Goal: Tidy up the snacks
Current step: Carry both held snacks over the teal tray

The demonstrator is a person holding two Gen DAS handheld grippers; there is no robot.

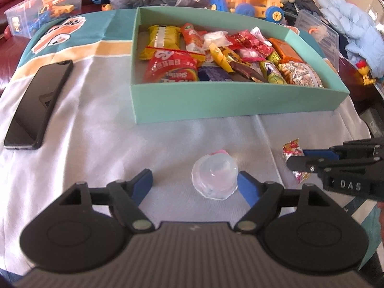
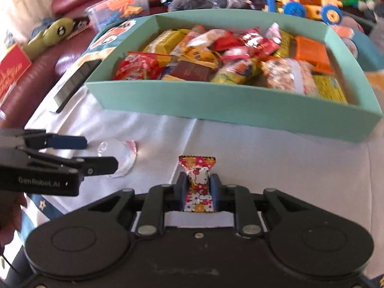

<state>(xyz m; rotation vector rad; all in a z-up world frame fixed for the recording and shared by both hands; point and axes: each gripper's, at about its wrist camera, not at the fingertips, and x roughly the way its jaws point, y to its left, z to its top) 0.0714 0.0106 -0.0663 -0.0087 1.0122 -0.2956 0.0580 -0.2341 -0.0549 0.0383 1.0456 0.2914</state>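
Right tongs point(image 2: 198, 189) pinch the candy point(image 2: 198, 180) for boxing in the box point(image 2: 216, 105); left tongs point(image 1: 195, 183) gape wide around the jelly cup point(image 1: 214, 180), holding nothing.

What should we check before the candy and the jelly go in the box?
1. Right tool shut on candy: ok.
2. Left tool open, one finger on each side of jelly cup: ok.
3. Left tool gripping jelly cup: not ok, not yet shut.
4. Candy lifted off cloth: cannot tell.
5. Box open on top: ok.
6. Phone lies apart from both tools: ok.
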